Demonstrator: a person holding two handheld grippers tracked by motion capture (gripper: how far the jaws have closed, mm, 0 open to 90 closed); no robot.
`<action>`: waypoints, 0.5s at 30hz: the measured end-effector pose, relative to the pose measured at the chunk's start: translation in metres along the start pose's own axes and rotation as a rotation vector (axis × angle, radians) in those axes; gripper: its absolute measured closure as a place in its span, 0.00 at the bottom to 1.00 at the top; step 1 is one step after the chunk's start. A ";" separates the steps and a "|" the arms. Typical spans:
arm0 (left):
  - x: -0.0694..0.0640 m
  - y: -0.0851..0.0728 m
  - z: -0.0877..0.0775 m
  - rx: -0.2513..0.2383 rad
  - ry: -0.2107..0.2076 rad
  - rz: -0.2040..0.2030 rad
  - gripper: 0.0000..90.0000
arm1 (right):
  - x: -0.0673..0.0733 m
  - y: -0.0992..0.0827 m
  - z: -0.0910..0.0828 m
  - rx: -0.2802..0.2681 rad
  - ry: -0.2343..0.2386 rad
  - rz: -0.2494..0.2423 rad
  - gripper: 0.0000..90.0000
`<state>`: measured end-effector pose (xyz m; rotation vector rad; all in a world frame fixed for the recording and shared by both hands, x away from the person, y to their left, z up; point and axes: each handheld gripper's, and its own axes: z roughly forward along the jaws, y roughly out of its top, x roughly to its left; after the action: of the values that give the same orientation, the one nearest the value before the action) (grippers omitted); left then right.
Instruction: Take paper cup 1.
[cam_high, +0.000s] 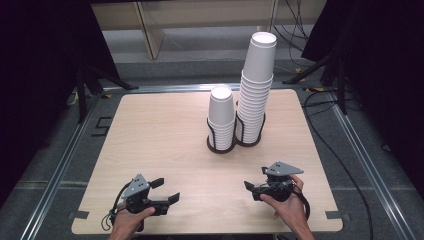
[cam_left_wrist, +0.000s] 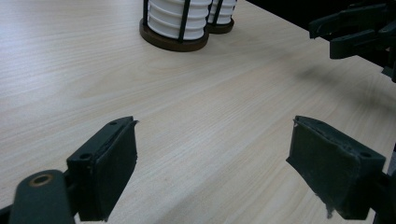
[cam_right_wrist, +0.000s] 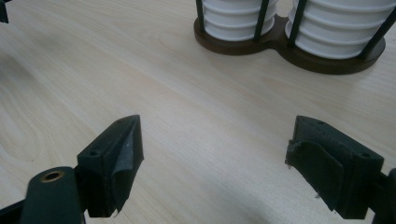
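Two stacks of white paper cups stand in a dark two-ring wire holder (cam_high: 216, 146) at the table's middle right: a short stack (cam_high: 221, 115) and beside it a much taller stack (cam_high: 257, 82). My left gripper (cam_high: 167, 190) rests near the front edge at the left, held by a hand, jaws open and empty. My right gripper (cam_high: 254, 179) is at the front right, also open with nothing in it. In the left gripper view the left gripper (cam_left_wrist: 215, 123) frames bare wood, with the holder (cam_left_wrist: 173, 42) ahead. The right gripper (cam_right_wrist: 215, 122) faces the holder's base (cam_right_wrist: 280, 46).
The light wooden table (cam_high: 160, 130) has rounded corners and sits on a grey floor with metal rails. Black cables (cam_high: 345, 165) trail along the right side. The other gripper (cam_left_wrist: 348, 28) shows at the top right of the left gripper view.
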<state>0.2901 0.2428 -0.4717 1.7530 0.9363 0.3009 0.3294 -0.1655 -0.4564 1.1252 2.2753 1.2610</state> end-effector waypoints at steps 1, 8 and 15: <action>0.000 0.000 -0.001 0.011 0.007 0.000 0.16 | 0.000 0.000 -0.001 -0.005 -0.009 -0.003 0.20; 0.002 0.000 0.000 0.013 0.005 0.004 0.16 | -0.001 0.001 -0.003 -0.017 -0.016 -0.003 0.21; 0.001 0.001 -0.001 0.017 0.026 -0.010 0.16 | -0.002 0.006 -0.003 -0.054 -0.022 0.014 0.21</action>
<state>0.2905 0.2446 -0.4706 1.7638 0.9684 0.3105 0.3317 -0.1666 -0.4499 1.1323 2.2076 1.3016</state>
